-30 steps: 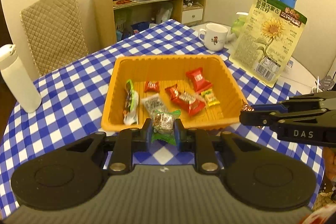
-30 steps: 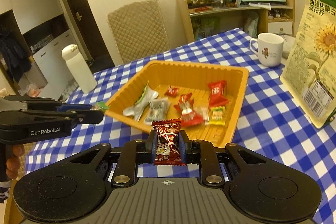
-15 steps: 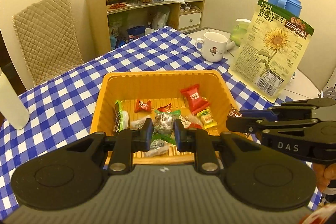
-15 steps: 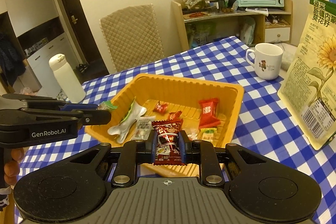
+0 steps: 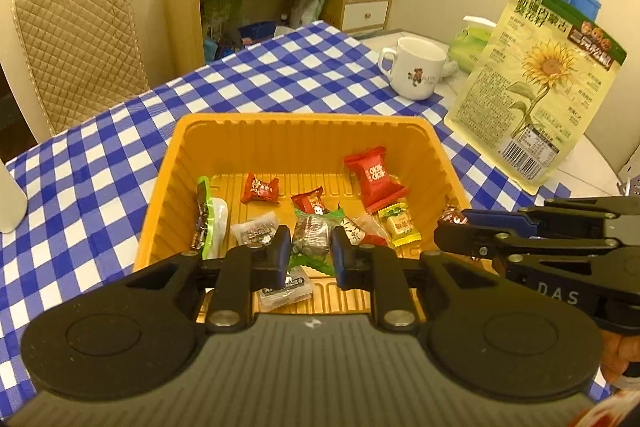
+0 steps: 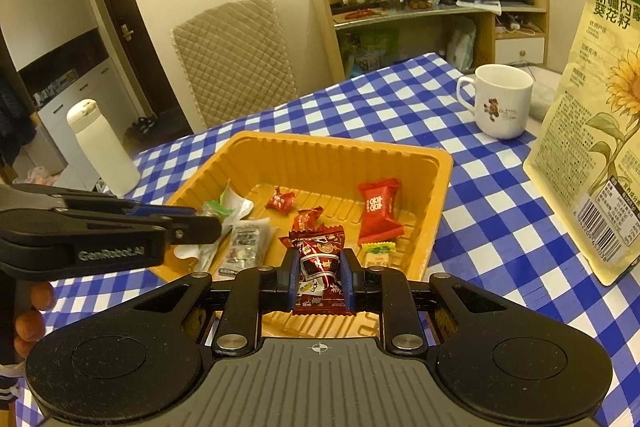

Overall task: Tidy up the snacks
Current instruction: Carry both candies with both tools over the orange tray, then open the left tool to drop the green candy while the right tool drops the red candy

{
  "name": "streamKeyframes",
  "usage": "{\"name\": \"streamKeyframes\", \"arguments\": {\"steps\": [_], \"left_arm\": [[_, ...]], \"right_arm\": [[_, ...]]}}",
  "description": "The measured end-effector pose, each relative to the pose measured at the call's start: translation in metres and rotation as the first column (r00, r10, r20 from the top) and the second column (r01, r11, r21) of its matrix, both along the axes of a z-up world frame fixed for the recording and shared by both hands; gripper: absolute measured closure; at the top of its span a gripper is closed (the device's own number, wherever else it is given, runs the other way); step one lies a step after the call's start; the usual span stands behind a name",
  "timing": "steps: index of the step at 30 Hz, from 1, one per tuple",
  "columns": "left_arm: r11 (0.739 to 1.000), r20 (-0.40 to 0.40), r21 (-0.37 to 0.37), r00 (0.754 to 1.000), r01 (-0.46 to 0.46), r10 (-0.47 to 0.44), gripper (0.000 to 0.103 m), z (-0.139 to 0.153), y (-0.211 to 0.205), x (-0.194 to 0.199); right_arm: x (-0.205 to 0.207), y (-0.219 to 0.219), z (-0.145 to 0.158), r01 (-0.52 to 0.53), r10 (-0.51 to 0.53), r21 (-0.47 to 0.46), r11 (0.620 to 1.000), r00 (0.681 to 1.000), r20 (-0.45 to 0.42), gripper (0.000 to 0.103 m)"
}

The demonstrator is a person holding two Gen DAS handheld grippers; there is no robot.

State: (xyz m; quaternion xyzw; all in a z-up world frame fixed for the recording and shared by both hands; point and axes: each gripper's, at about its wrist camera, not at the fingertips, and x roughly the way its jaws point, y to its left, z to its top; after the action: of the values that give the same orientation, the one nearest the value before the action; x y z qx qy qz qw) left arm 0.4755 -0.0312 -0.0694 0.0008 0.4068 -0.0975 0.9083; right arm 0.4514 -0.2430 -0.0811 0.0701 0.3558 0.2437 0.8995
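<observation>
I've got both hand-held grippers loaded over the orange tray (image 5: 304, 143). Left hand-held gripper (image 5: 306, 249) is clamped on a green-wrapped candy (image 5: 311, 233), above the tray's near-left part; right hand-held gripper (image 6: 319, 275) is pinched on a dark red candy (image 6: 320, 259), over the near edge w/ the wrapper tail hanging inside. Tray sits mid-surface on the checked cloth (image 6: 400, 107). To do the drop well, I'd push each a bit further in past the rim, go low, then open one at a time so nothing bounces out or snags the other gripper's tips.
</observation>
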Motion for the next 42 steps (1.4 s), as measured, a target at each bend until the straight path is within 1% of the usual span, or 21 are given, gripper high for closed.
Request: {"name": "streamKeyframes", "arguments": {"steps": [9,15,19,21,23,27,31,42], "left_arm": [[1.0,-0.044,0.01,0.999,-0.003,0.003,0.083,-0.02,-0.006,0.017],[1.0,-0.067,-0.005,0.998,-0.011,0.01,0.08,-0.027,-0.006,0.023],[1.0,-0.054,-0.018,0.998,-0.018,0.017,0.079,-0.021,-0.001,0.019],[0.999,-0.041,-0.024,0.999,-0.024,0.023,0.076,-0.016,0.004,0.014],[0.998,-0.034,-0.041,0.999,-0.04,0.039,0.071,-0.009,0.011,0.008],[0.996,-0.024,-0.06,0.997,-0.07,0.068,0.07,0.001,0.023,-0.001],[0.993,-0.027,-0.055,0.994,-0.108,0.106,0.068,0.006,0.032,-0.011],[0.98,-0.048,-0.038,0.98,-0.194,0.192,0.067,0.006,0.049,-0.036]], "right_arm": [[0.008,-0.006,-0.004,0.018,-0.018,0.007,1.0,1.0,-0.013,0.081],[0.01,-0.01,-0.004,0.026,-0.025,0.016,1.0,1.0,-0.016,0.081],[0.01,-0.012,0.0,0.028,-0.028,0.029,0.999,1.0,-0.011,0.081],[0.01,-0.014,0.002,0.027,-0.027,0.033,0.999,1.0,-0.007,0.081],[0.009,-0.016,0.003,0.026,-0.026,0.039,0.999,1.0,-0.007,0.081],[0.009,-0.018,0.004,0.024,-0.024,0.047,0.999,1.0,-0.014,0.081],[0.01,-0.016,0.003,0.018,-0.017,0.045,0.999,1.0,-0.023,0.081],[0.014,-0.006,-0.011,0.002,-0.001,0.02,1.0,0.998,-0.061,0.081]]}}
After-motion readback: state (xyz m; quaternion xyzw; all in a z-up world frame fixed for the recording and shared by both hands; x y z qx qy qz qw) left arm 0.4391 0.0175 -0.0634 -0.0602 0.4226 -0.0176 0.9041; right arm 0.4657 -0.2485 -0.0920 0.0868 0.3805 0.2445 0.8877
